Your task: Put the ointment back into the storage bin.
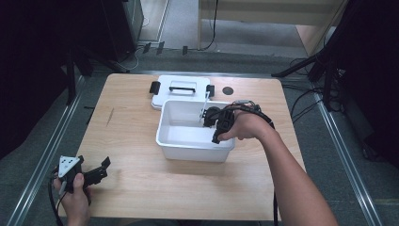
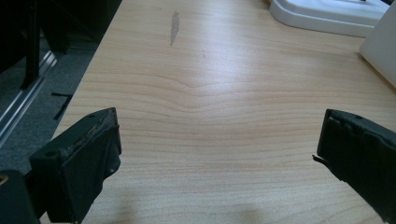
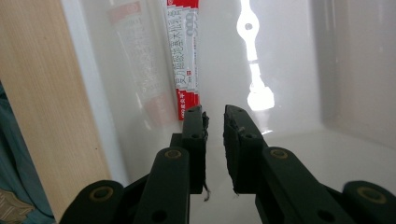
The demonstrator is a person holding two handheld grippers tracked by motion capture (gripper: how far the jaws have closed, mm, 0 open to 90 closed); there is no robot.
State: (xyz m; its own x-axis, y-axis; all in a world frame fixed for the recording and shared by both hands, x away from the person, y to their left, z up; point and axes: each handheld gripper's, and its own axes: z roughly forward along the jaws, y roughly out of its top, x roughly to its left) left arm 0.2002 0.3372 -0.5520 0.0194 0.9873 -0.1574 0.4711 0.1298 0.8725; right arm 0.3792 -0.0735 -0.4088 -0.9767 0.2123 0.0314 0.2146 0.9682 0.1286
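A white bin (image 1: 188, 150) stands in the middle of the wooden table (image 1: 141, 188). A red-and-white tube (image 3: 186, 56) leans up against the bin's inner wall, and it appears as a thin white strip (image 1: 206, 101) in the high view. My right gripper (image 3: 215, 116) is down inside the bin with its jaws almost together; nothing shows in the narrow gap. The tube's lower end lies just past the left fingertip (image 3: 194, 121). My left gripper (image 2: 217, 140) rests near the table's front left corner (image 1: 104, 167), jaws wide apart over bare wood.
The bin's white lid (image 1: 181, 89), with a black handle and side latches, lies flat just behind the bin. A small dark round mark (image 1: 227, 90) sits on the table right of the lid. Metal rails and cables run along both sides of the table.
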